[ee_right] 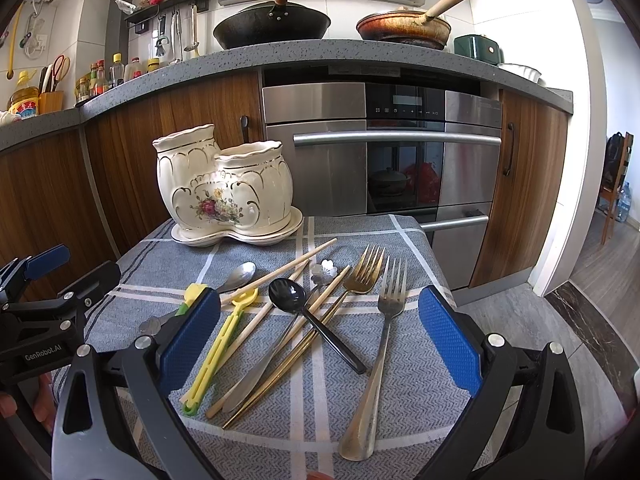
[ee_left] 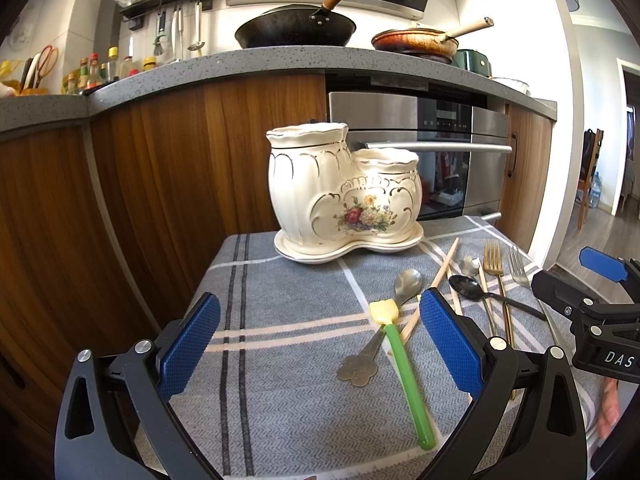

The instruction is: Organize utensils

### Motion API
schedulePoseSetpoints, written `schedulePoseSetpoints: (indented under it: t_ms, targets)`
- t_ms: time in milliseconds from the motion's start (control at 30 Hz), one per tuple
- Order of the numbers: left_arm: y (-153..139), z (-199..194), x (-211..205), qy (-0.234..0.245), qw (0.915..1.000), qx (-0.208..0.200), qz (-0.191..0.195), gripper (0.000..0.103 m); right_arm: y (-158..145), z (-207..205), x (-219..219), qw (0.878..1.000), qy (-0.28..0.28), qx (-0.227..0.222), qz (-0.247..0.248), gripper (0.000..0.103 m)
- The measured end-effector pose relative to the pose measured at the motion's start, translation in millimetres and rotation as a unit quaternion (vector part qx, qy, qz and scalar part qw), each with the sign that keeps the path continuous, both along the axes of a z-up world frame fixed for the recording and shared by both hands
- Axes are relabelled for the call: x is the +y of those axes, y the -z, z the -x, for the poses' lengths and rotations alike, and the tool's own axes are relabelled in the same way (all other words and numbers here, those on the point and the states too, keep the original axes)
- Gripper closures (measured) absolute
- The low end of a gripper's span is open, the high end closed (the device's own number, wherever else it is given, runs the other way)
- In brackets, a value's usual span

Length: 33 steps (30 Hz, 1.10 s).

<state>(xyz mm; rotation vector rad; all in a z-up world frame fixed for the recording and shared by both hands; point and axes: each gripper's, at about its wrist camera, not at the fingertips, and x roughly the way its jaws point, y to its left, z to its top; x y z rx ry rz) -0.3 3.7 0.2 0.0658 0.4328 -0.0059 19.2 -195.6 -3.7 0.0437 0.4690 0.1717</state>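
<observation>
A cream ceramic utensil holder [ee_left: 344,192] with two openings stands on its saucer at the back of the grey checked cloth; it also shows in the right wrist view [ee_right: 224,188]. Loose utensils lie on the cloth: a green-handled yellow spatula [ee_left: 406,368], a silver spoon [ee_left: 404,288], wooden chopsticks [ee_right: 280,272], a black spoon [ee_right: 288,296], a gold fork [ee_right: 362,276], a silver fork [ee_right: 384,320] and a yellow plastic utensil [ee_right: 224,340]. My left gripper [ee_left: 320,340] is open above the cloth, left of the spatula. My right gripper [ee_right: 320,336] is open above the pile.
The small cloth-covered table [ee_right: 404,240] stands in front of wooden cabinets [ee_left: 160,168] and a steel oven [ee_right: 392,152]. The counter above holds a black wok [ee_right: 272,24] and a brown pan [ee_right: 400,28]. Floor drops away to the right [ee_right: 592,288].
</observation>
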Motion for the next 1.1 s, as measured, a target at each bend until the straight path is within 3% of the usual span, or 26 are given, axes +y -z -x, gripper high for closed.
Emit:
schedulePoseSetpoints:
  t_ms: [767, 933, 1100]
  targets:
    - [2.0, -1.6, 1.0, 0.001, 1.0, 0.006, 0.005, 0.004, 0.1, -0.6, 0.3, 1.0, -0.006, 0.009, -0.001, 0.005]
    - [7.5, -8.6, 0.4, -0.001, 0.9998, 0.012, -0.016, 0.004, 5.2, -7.8, -1.5, 0.999, -0.024, 0.024, -0.019, 0.005]
    - [7.8, -10.6, 3.6, 0.018, 0.9998, 0.011, -0.006, 0.004, 5.3, -9.8, -2.6, 0.999, -0.044, 0.006, -0.02, 0.005]
